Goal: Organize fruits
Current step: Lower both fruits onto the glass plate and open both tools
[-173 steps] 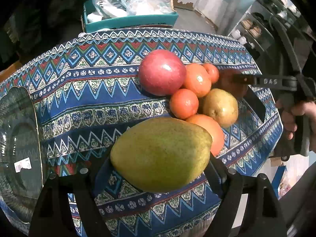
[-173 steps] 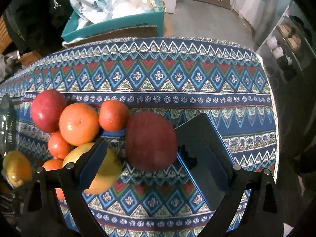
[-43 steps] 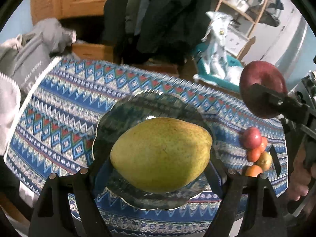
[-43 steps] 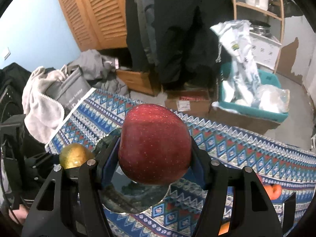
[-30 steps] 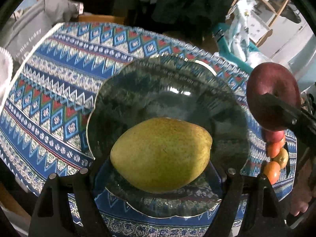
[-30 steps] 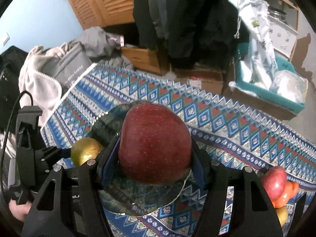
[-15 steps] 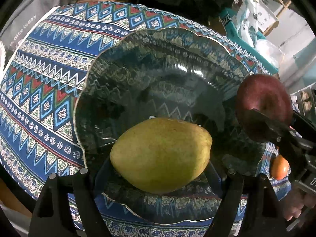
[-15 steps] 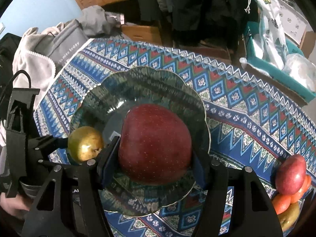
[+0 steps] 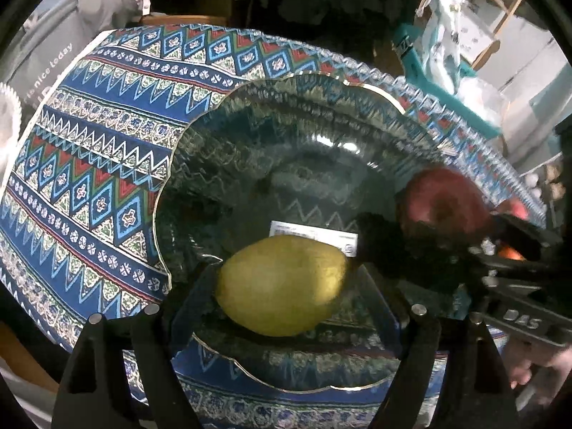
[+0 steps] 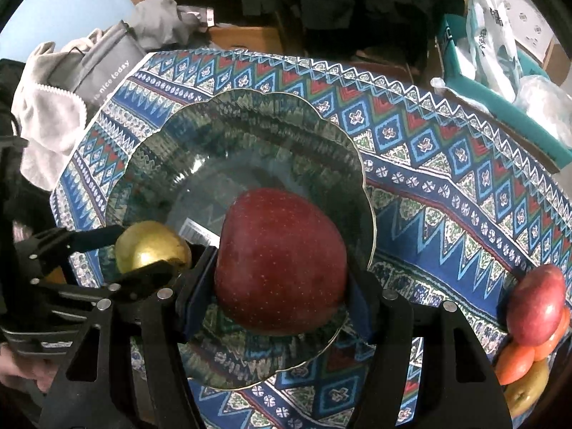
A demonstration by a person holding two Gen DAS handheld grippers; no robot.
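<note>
Pear (image 9: 282,284): yellow-green, lying between the jaws of the left gripper (image 9: 286,286), low over the near part of the glass bowl (image 9: 200,132); the left pad touches it, but the right pad looks a little off its skin and blur leaves the grip unclear; its underside is hidden, so contact with the glass cannot be told. Apple (image 10: 282,262): dark red, clamped at both sides by the right gripper (image 10: 280,286), over the bowl's near right part; its base is likewise hidden. In the left view it is blurred and half covered by the black gripper frame. Bowl: clear, scalloped rim, a white label (image 9: 311,237) in its bottom partly behind the pear; it stands on a patterned tablecloth (image 10: 447,193). Remaining fruit (image 10: 532,329): a red apple, oranges and a yellowish piece bunched at the cloth's right edge, cut off by the frame, count unclear. Beyond: grey bag (image 10: 103,68), white towel (image 10: 46,125), teal crate (image 10: 529,121) with plastic bags.
</note>
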